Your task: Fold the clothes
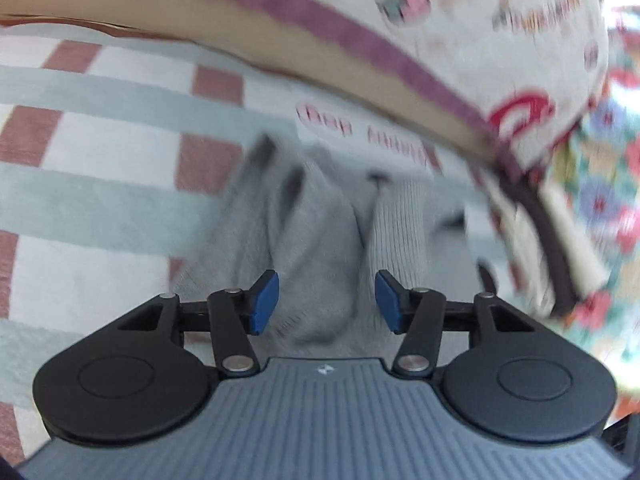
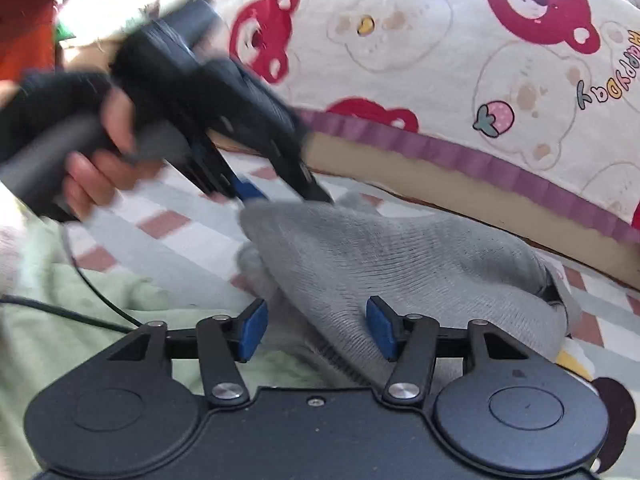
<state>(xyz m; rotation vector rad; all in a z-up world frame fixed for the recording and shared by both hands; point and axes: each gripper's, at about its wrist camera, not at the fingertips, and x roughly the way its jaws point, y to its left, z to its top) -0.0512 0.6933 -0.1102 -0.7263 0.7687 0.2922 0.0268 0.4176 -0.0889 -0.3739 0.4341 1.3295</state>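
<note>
Both claws stand open over a grey knit garment lying rumpled on a checked sheet beside a bear-print quilt. Left claw hovers with the knit between its blue pads, gripping nothing; right claw likewise straddles the fabric's near edge, its pads apart.

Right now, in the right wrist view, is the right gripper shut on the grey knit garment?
No. The right gripper is open, its blue pads apart on either side of the grey knit garment.
</note>
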